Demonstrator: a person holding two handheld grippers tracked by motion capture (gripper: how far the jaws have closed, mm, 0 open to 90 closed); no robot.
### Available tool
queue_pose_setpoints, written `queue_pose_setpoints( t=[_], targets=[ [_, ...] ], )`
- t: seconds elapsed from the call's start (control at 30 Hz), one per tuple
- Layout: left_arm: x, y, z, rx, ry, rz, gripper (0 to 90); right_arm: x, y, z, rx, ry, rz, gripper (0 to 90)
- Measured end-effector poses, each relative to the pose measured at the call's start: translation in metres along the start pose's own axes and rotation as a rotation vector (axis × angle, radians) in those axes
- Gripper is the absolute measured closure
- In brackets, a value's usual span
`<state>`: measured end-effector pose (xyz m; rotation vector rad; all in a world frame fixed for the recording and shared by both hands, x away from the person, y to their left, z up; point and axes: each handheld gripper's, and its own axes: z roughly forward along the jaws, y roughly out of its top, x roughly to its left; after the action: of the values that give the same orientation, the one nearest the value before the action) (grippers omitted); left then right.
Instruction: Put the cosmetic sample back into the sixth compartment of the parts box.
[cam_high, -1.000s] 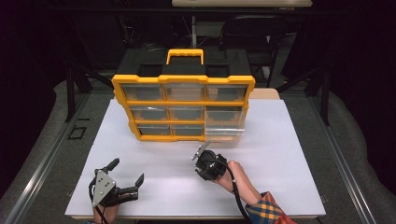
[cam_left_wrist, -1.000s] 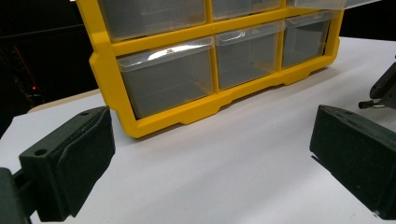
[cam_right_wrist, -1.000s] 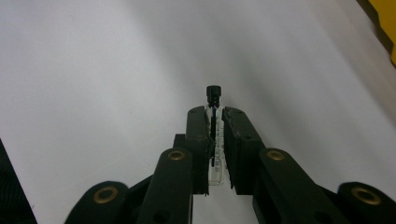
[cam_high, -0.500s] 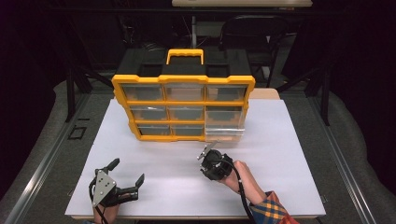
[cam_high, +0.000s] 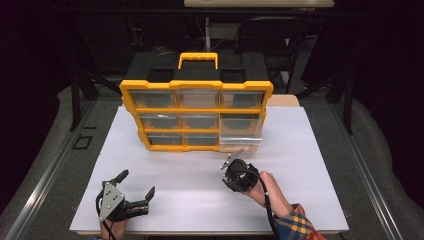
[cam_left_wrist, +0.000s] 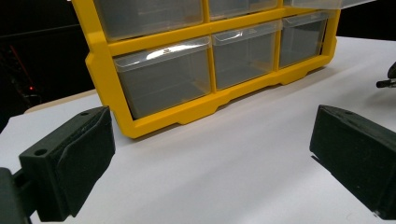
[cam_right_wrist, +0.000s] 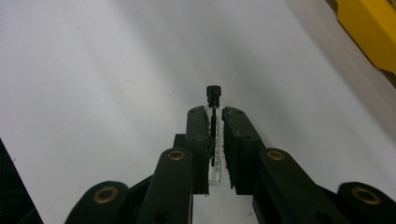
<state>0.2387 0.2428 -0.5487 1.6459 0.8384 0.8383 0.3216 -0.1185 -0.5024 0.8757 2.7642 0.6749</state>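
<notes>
The right gripper (cam_high: 235, 167) sits at about five o'clock from the middle of the white table (cam_high: 310, 150), a little in front of the drawer cabinet (cam_high: 197, 112), with the person's right hand (cam_high: 265, 187) behind it and a plaid sleeve (cam_high: 295, 225) at the bottom edge. In the right gripper view its jaws are pressed together on a small clear tube (cam_right_wrist: 215, 140) with a black cap, the cap sticking out past the jaw tips toward twelve o'clock and the clear body running back between the pads; the tube is held above the bare white tabletop, and a corner of the yellow cabinet frame shows at about one o'clock. The left gripper (cam_high: 135, 192) rests near the table's front edge at about seven o'clock, well apart from the right one, its jaws spread wide with nothing between them. In the left gripper view those two black pads (cam_left_wrist: 70, 163) stand far apart at either side, and beyond them the cabinet stands at twelve o'clock with its clear drawers set in the yellow frame. In the high view the bottom right drawer (cam_high: 241, 142) is pulled out a little toward the person, just up the table from the right gripper, and the orange carry handle (cam_high: 198, 56) stands on the cabinet's black top.
</notes>
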Motion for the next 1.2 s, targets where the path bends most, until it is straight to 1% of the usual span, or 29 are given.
queue_pose_setpoints(
  t=[0.07, 0.23, 0.3, 0.43, 0.53, 0.57, 0.73, 0.77, 0.87, 0.93, 1.03, 1.1, 1.17, 1.2],
  targets=[
    [0.000, 0.000, 0.000, 0.000, 0.003, 0.005, 0.1, -0.002, -0.001, -0.002, -0.003, -0.003, 0.001, 81.0],
    [0.001, 0.000, 0.001, 0.002, 0.001, 0.002, 0.1, -0.007, -0.004, -0.005, -0.014, -0.006, 0.009, 81.0],
    [0.000, 0.000, 0.001, 0.003, 0.002, 0.005, 0.1, -0.008, -0.006, -0.005, -0.005, -0.014, 0.009, 81.0],
    [0.000, 0.000, 0.001, 0.006, 0.002, 0.000, 0.1, -0.010, -0.010, -0.008, -0.011, -0.023, 0.009, 81.0],
    [0.000, 0.000, 0.001, 0.005, 0.000, 0.008, 0.1, -0.010, -0.014, -0.011, -0.008, -0.026, 0.015, 81.0],
    [0.000, 0.000, 0.001, 0.004, 0.000, 0.007, 0.1, -0.011, -0.016, -0.012, -0.008, -0.031, 0.009, 81.0],
    [0.000, 0.000, 0.001, 0.006, 0.005, 0.005, 0.1, -0.017, -0.025, -0.018, -0.010, -0.037, 0.024, 81.0],
    [0.000, 0.000, 0.001, 0.006, 0.005, 0.007, 0.1, -0.018, -0.027, -0.019, -0.012, -0.036, 0.038, 81.1],
    [0.000, 0.000, 0.001, 0.008, 0.002, 0.009, 0.1, -0.023, -0.034, -0.022, -0.010, -0.042, 0.042, 81.0],
    [0.000, 0.000, 0.001, 0.006, 0.003, 0.009, 0.1, -0.027, -0.038, -0.024, -0.017, -0.033, 0.052, 81.0],
    [0.000, 0.000, 0.001, 0.009, 0.003, 0.007, 0.1, -0.032, -0.044, -0.026, -0.014, -0.040, 0.073, 81.0],
    [0.000, 0.000, 0.001, 0.008, 0.004, 0.008, 0.1, -0.035, -0.047, -0.028, -0.016, -0.041, 0.072, 81.0],
    [-0.001, 0.000, 0.002, 0.008, 0.003, 0.007, 0.1, -0.036, -0.049, -0.029, -0.014, -0.040, 0.081, 81.0],
    [-0.001, 0.000, 0.001, 0.009, 0.004, 0.009, 0.1, -0.037, -0.051, -0.029, -0.021, -0.043, 0.079, 81.0]
  ],
)
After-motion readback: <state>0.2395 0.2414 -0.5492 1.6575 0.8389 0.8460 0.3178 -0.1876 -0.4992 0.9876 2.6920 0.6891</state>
